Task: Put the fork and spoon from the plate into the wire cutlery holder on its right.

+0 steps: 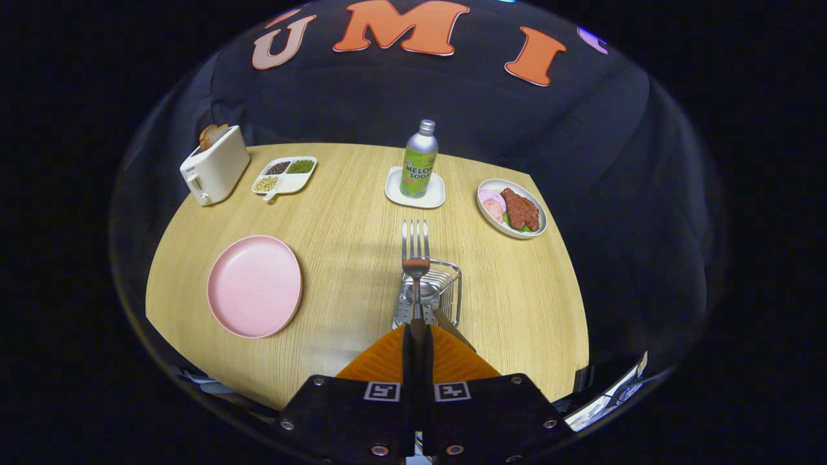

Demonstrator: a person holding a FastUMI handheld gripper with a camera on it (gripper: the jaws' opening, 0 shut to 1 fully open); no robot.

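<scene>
the slim metal fork (pixel 415 248) is being gripped by its handle between the closed gripper (pixel 417 336) fingers, tines forward above the wire cutlery holder (pixel 431 294), seemingly for lowering in.

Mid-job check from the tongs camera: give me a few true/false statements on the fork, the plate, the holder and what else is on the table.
1. The tongs are shut on the fork, tines pointing away. True.
2. The pink plate still has cutlery on it. False: its surface is bare.
3. The fork is held above the wire cutlery holder, just ahead of the fingers. True.
4. The soda bottle lies on its side. False: it stands upright on a small white coaster.
5. The toaster stands beside the food dish. False: they are at opposite sides of the table; the toaster is beside a divided tray.
</scene>
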